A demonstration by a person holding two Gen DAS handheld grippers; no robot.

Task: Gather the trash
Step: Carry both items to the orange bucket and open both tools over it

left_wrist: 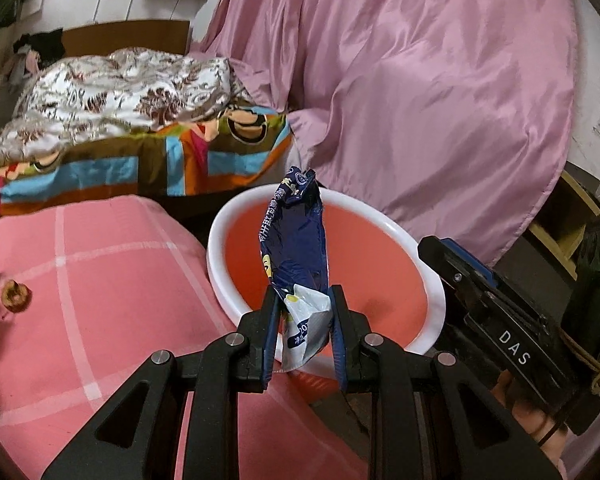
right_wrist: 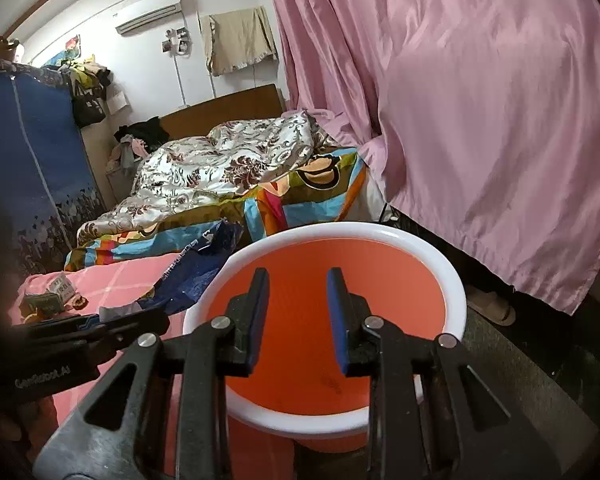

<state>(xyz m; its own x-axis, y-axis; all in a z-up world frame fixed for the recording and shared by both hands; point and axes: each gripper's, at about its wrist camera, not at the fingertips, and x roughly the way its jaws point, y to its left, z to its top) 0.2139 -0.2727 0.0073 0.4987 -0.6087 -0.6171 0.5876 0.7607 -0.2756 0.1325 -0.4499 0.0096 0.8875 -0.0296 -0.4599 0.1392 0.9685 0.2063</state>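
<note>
Blue wrapper (left_wrist: pixel 296 240), one, pinched by left gripper (left_wrist: pixel 305 320); right gripper (right_wrist: pixel 298 312) parted, empty, over one bin (right_wrist: pixel 456 292).

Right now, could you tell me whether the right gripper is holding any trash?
No, the right gripper has nothing between its blue pads and only the orange bin shows through the gap.

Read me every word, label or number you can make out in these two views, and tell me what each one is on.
"DAS": white letters on the right gripper body, left wrist view.
"GenRobot.AI": faint letters on the left gripper body, right wrist view.
Blue snack wrapper: printed characters and a partial "20", too crumpled to read.
Small boxes on the pink cover: print too small.
</note>
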